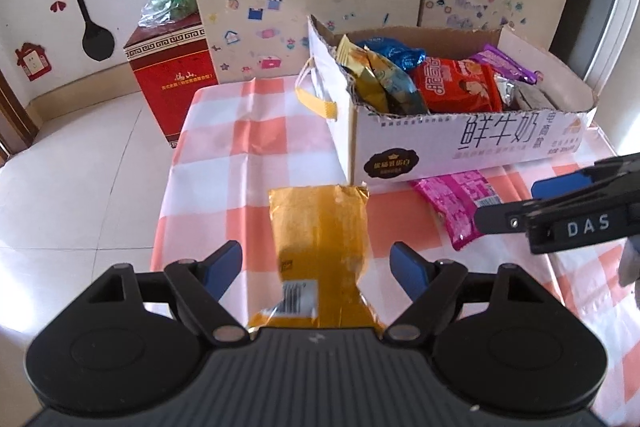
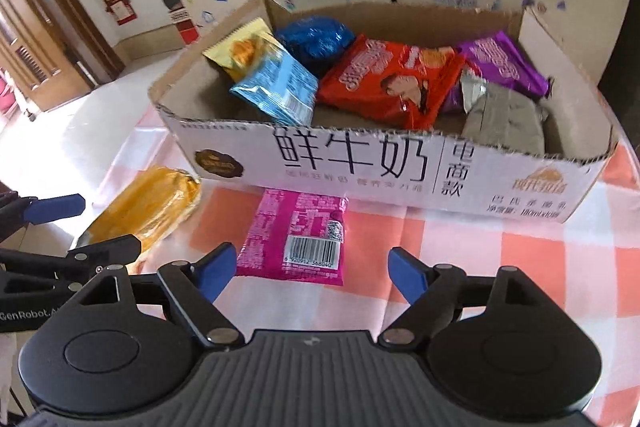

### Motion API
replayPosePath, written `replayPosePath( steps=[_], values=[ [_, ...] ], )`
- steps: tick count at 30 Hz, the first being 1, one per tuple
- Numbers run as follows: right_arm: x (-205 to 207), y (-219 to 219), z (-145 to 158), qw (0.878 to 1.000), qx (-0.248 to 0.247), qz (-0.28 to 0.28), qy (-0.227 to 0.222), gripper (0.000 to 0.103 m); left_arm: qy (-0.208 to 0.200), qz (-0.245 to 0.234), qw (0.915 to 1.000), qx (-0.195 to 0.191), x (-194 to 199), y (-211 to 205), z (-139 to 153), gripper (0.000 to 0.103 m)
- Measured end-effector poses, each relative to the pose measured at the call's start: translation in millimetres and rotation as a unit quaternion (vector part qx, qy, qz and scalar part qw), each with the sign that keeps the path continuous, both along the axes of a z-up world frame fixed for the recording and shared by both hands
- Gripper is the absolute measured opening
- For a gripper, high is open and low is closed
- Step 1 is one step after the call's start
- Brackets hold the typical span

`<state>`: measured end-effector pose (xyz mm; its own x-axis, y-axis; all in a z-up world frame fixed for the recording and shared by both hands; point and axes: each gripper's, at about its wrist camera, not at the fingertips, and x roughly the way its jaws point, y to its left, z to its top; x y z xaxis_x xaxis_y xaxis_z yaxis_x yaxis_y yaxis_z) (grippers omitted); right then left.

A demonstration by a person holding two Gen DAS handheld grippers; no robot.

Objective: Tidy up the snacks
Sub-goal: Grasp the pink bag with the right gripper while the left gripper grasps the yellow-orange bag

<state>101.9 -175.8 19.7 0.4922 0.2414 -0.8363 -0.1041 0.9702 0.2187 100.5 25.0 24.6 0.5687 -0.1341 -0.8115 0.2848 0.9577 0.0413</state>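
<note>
Left wrist — gripper (image 1: 316,269) over yellow packet (image 1: 320,227).

tablecloth (image 1: 248,147): orange-and-white check. cardboard box (image 2: 360,163): white outside with black characters, plain brown inside. packets in the box: red packet (image 2: 388,83), purple packet (image 2: 504,63), blue foil packet (image 2: 316,39), light blue packet (image 2: 280,91), yellow packet (image 2: 244,51), grey-silver packet (image 2: 504,115). packets on the cloth: golden-yellow packet (image 1: 320,227); magenta packet (image 2: 300,235) with a white barcode patch. gripper pads (image 1: 224,267): blue on black arms. floor box (image 1: 172,75): red.
</note>
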Motion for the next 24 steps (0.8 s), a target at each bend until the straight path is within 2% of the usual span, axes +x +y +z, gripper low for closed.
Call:
replayPosePath(
  steps=[6, 12, 15, 17, 18, 20, 24],
  values=[
    [6.5, 10.6, -7.1, 1.000, -0.004, -0.012, 0.002, 0.088, 0.005, 0.003, 1.0000, -0.004, 12.6, -3.8, -12.1, 0.080],
    [14.0, 16.5, -16.5, 0.999, -0.016, -0.027, 0.009, 0.086, 0.012, -0.001, 0.9998, 0.014, 14.8, -3.5, -24.9, 0.079],
    [13.7, 20.6, -16.2, 0.999, -0.029, -0.022, 0.000, 0.079, 0.020, -0.002, 0.9995, 0.025, 15.3, -3.7, -34.0, 0.078],
    [12.9, 22.9, -15.4, 1.000, -0.026, -0.014, -0.004, 0.065, 0.021, -0.002, 0.9992, 0.033, 15.6, -4.0, -38.6, 0.073],
    [12.3, 25.0, -15.0, 1.000, -0.025, -0.006, -0.004, 0.063, 0.020, 0.000, 0.9995, 0.025, 15.2, -2.6, -38.5, 0.071],
    [10.1, 28.2, -14.5, 0.999, -0.035, 0.005, -0.006, 0.061, 0.027, 0.001, 0.9996, 0.005, 15.7, 0.0, -36.8, 0.054],
    [7.6, 29.0, -14.8, 0.999, -0.044, 0.028, -0.008, 0.056, 0.026, -0.003, 0.9996, 0.008, 13.1, -2.1, -34.8, 0.050]
  ],
)
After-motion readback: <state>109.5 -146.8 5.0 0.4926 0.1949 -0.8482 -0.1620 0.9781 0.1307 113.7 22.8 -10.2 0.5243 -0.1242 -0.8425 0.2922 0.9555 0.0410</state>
